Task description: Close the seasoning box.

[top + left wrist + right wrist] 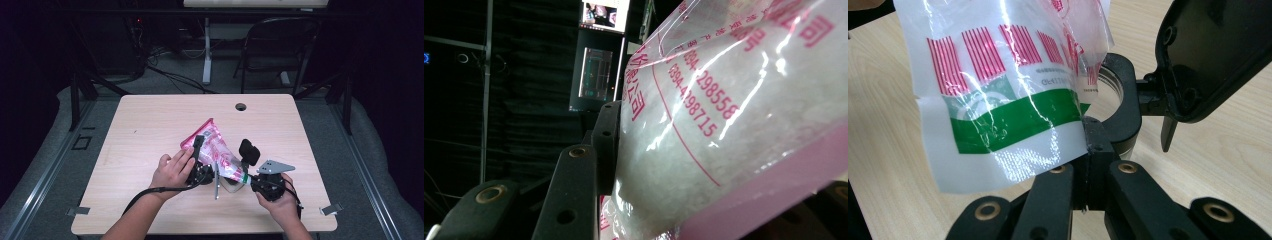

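High view: bag (212, 147) tilted over table (150, 130) centre, mouth corner low toward jar (231, 181). Left gripper (200, 150) clamps filled body; right gripper (246, 179) jaws together, pinching printed corner. Keep corner over jar, raise far end slowly, avoid spilling.

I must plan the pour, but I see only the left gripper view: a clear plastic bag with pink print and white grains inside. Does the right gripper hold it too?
Observer: Yes, the right gripper is shut on the white and green printed edge of the clear plastic bag.
Operator: Is any container near?
Observer: A clear jar with an open black lid is on the wooden table, beside that edge.
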The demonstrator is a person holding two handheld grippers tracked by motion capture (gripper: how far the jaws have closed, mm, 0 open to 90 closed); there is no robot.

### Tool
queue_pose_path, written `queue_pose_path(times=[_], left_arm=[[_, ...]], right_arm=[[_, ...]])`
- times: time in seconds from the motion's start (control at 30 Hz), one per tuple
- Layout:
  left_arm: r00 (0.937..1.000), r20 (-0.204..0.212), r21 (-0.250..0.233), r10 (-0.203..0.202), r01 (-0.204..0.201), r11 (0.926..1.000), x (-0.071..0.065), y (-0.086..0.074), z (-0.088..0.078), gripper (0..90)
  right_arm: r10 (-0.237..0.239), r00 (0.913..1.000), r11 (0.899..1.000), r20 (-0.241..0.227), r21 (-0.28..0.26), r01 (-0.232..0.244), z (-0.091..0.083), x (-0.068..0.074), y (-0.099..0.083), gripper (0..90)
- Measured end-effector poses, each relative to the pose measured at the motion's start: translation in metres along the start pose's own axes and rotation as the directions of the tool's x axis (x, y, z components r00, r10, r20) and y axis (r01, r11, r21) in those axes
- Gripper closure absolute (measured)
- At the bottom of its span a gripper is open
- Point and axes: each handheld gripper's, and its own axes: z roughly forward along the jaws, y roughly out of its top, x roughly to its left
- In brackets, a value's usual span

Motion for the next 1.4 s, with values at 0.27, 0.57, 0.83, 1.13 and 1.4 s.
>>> queue_pose_path(times=[0.27,0.57,0.83,1.13,1.4], left_arm=[[1.0,-0.005,-0.003,0.001,-0.001,1.0,0.0005,0.0005,-0.0002,64.6],[1.0,-0.009,-0.007,0.003,-0.003,1.0,0.0005,0.0011,-0.0004,64.7],[0.9999,-0.013,-0.011,0.001,-0.002,0.9999,0.0,0.0014,-0.0001,64.8],[0.9999,-0.013,-0.01,0.005,-0.005,0.9999,0.0,0.0022,-0.0004,64.8],[0.9998,-0.018,-0.015,0.01,-0.01,0.9998,0.0005,0.0028,-0.0004,64.8]], right_arm=[[0.001,1.0,1.0,0.0,-0.001,-0.001,0.0001,0.0,-0.0001,90.0],[0.003,1.0,1.0,0.0,0.001,-0.003,-0.0003,-0.001,-0.0004,90.0],[0.008,1.0,1.0,0.001,-0.002,-0.008,-0.0002,-0.0014,-0.0007,90.0],[0.009,1.0,1.0,-0.001,-0.002,-0.009,-0.0002,-0.0019,-0.001,90.0],[0.008,1.0,1.0,0.0,-0.001,-0.008,-0.0003,-0.0026,-0.0011,90.0]])
